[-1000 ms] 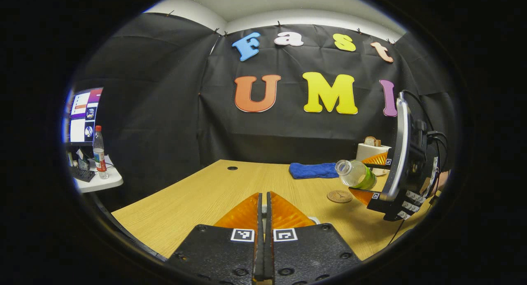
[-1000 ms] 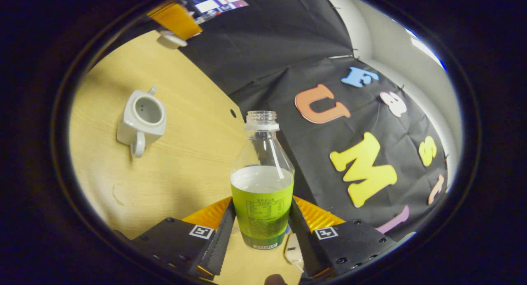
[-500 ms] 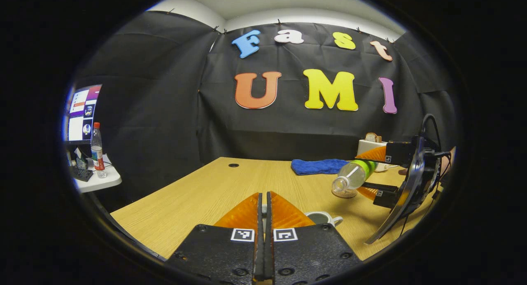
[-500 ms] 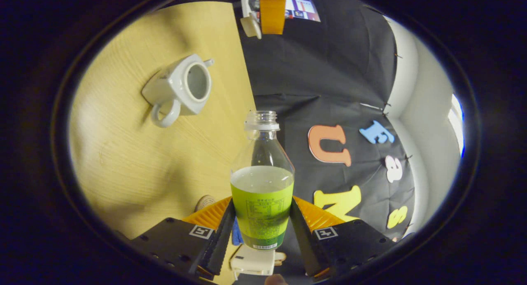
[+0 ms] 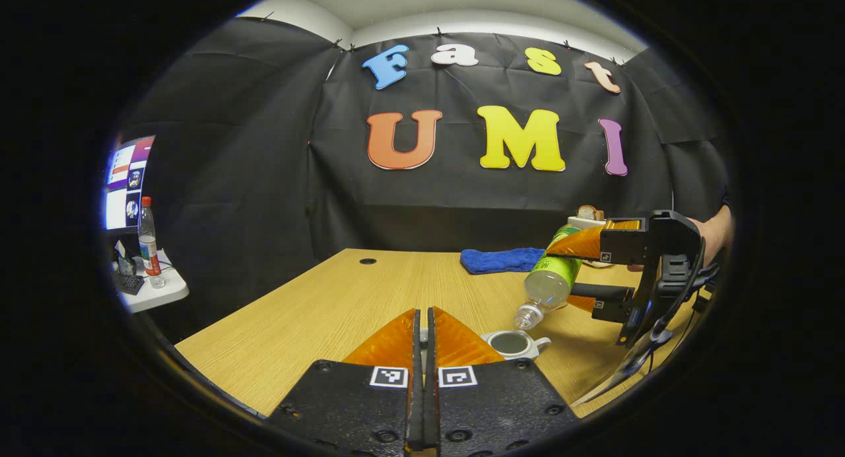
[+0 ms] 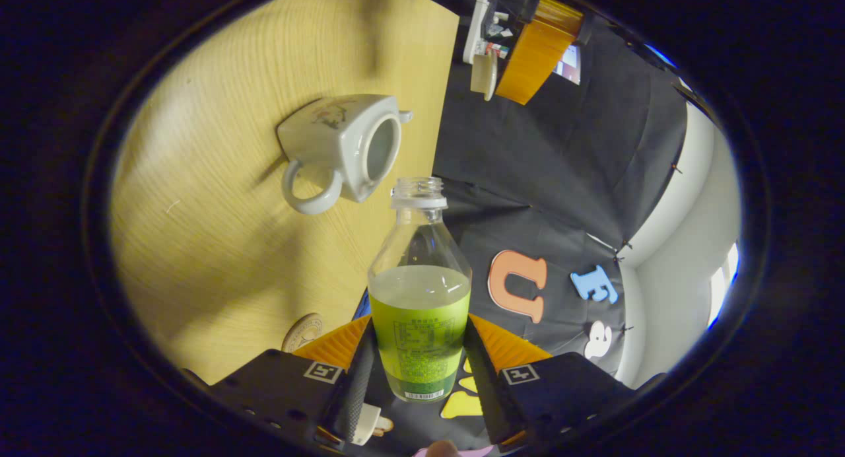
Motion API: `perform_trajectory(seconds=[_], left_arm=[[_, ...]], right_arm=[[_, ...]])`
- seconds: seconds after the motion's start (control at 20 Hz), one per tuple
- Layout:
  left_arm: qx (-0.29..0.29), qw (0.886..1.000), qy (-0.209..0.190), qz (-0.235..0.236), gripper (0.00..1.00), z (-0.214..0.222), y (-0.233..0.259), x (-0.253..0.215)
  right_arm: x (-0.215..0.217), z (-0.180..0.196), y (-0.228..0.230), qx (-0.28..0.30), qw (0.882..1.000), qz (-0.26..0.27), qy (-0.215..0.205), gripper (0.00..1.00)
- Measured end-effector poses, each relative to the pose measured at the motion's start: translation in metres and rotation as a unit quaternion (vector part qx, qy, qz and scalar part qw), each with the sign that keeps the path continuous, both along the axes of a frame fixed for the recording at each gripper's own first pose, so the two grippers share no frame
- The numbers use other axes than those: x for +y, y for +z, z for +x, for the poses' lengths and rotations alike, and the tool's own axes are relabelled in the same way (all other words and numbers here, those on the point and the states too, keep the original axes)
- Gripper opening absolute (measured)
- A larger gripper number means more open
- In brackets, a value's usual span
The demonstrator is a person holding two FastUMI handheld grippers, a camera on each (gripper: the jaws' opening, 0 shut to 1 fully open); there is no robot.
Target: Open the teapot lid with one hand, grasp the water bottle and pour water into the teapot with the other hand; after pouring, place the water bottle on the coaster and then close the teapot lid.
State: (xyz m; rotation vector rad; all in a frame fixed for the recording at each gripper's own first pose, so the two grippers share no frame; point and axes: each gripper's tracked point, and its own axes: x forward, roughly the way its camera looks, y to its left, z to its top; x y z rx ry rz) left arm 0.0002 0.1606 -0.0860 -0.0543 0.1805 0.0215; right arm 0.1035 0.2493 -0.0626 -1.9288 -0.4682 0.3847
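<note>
Bottle tipped over the open teapot

Right gripper (image 6: 418, 371) clamps the water bottle (image 6: 420, 298), mouth angled down just above the lidless teapot (image 5: 513, 343) on the table (image 5: 330, 312). Left gripper (image 5: 424, 351) has its fingers pressed together; from the right gripper view the lid (image 6: 484, 70) hangs between them. Coaster (image 6: 302, 330) lies near the bottle's base.

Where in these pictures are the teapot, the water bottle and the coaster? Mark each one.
teapot (image 6: 343, 140), right gripper view, on its white side wall beside the open rim.
water bottle (image 6: 420, 331), right gripper view, on its green label.
coaster (image 6: 302, 331), right gripper view, on its round top face at the table's lower edge.
</note>
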Motion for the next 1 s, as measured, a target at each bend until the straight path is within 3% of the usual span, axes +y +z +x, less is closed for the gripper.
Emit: perform_trajectory(seconds=[0.5, 1.0], left_arm=[[0.004, 1.000, -0.009, -0.007, 0.03, 0.000, -0.003, 0.000], [0.015, 1.000, -0.018, -0.016, 0.03, -0.003, -0.013, 0.003]], right_arm=[[0.020, -0.003, 0.020, -0.058, 0.995, -0.077, 0.035, 0.72], [0.032, -0.010, 0.025, -0.080, 0.989, -0.113, 0.050, 0.72]])
